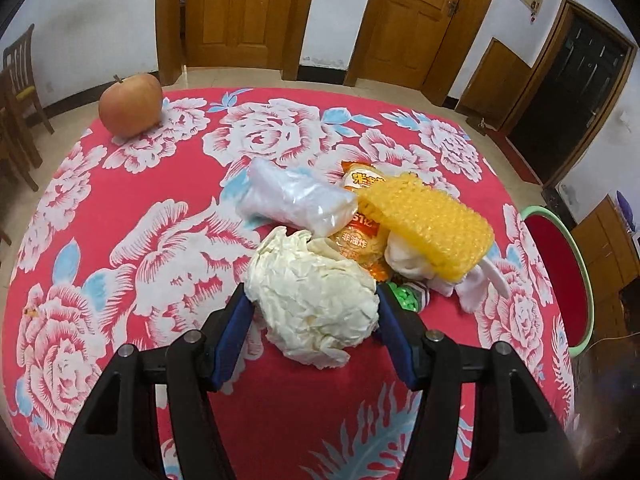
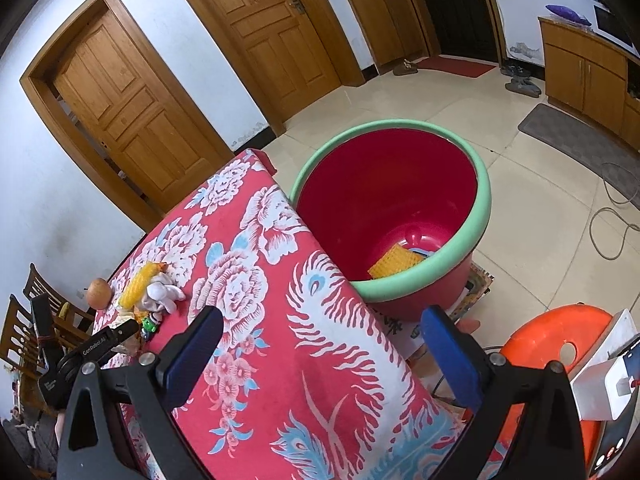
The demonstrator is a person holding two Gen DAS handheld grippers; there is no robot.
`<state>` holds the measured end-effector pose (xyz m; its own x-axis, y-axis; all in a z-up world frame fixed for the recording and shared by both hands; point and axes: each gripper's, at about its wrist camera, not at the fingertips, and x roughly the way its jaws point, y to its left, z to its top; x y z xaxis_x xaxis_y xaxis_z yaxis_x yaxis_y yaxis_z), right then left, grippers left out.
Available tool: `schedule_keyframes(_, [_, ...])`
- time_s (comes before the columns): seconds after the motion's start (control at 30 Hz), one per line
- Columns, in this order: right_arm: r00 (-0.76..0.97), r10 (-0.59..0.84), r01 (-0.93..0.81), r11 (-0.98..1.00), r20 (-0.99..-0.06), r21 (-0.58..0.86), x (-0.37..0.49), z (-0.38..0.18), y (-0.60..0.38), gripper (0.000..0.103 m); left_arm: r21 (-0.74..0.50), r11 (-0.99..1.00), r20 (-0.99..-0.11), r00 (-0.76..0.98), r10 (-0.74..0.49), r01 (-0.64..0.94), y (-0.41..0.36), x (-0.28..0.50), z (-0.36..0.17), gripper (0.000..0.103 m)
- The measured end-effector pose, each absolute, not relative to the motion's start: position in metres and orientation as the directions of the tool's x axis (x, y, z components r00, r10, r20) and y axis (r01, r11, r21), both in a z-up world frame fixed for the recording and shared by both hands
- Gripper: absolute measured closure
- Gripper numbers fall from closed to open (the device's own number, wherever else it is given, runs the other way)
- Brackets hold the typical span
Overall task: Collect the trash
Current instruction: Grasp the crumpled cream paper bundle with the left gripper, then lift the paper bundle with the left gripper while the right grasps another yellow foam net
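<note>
A pile of trash lies on the red flowered tablecloth (image 1: pixel 160 184). My left gripper (image 1: pixel 314 304) has its blue pads on either side of a crumpled white paper ball (image 1: pixel 316 296) at the front of the pile. Behind it lie a clear plastic bag (image 1: pixel 296 198), an orange snack wrapper (image 1: pixel 358 240), yellow bubble wrap (image 1: pixel 432 220) and white cloth (image 1: pixel 408 262). My right gripper (image 2: pixel 320 332) is open and empty above the table's edge. The red bin with a green rim (image 2: pixel 484 216) stands on the floor beside the table, with a yellow piece (image 2: pixel 394 262) inside.
An apple (image 1: pixel 130 106) sits at the table's far left corner. Wooden chairs (image 1: pixel 20 92) stand left of the table. An orange stool (image 2: pixel 560 344) and a white box (image 2: pixel 604 384) are at the right. A cable (image 2: pixel 612 216) lies on the tiled floor.
</note>
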<state>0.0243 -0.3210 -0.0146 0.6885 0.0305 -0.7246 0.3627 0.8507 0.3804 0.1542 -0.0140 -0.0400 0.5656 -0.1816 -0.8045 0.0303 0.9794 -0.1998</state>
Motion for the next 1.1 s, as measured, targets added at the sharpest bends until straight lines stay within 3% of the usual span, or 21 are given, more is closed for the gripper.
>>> schedule_keyframes(0.4, [0.715,-0.021,0.375,0.856,-0.699,0.357,0.005,0.004,-0.325,0.002,-0.22,0.972,-0.76,0.611,-0.224,0.082,-0.013,0.137,-0.029,0.049])
schedule_keyframes(0.77, [0.741,-0.121,0.361,0.901,-0.661,0.239,-0.028,0.041,-0.321,0.002,-0.202,0.969,-0.694,0.677,-0.244,0.141,-0.011,0.093,0.007,0.049])
schedule_keyframes(1.1, [0.781,-0.118,0.299,0.933,-0.613,0.201,-0.051,0.077,-0.288,0.002,-0.197,0.976,-0.64,0.742,-0.2,0.093,0.019,0.056,0.032,0.048])
